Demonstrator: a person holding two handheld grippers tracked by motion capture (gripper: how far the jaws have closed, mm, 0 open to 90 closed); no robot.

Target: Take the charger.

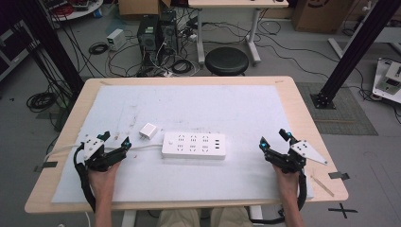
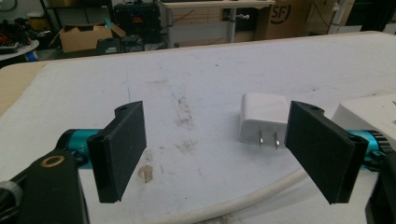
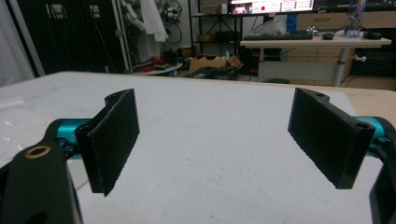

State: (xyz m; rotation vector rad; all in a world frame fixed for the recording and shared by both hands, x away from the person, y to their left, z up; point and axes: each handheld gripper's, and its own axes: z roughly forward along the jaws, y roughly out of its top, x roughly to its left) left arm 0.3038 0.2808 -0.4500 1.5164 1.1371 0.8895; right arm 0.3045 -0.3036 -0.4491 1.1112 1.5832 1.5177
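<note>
Beside the white rectangular plastic power strip, which lay lengthwise across the near middle of the pale foam mat, a small white boxy plug adapter rested just off the strip's left end, its two metal prongs pointing back toward the person. The left gripper sat closest to it, a little left of the strip's left end, jaws spread wide and holding nothing; in the left gripper view the adapter lay ahead and toward the right jaw, with the strip's white cord running under the jaws. The right gripper rested well right of the strip, jaws equally wide and empty. Both forearms lay low, aimed forward.
</note>
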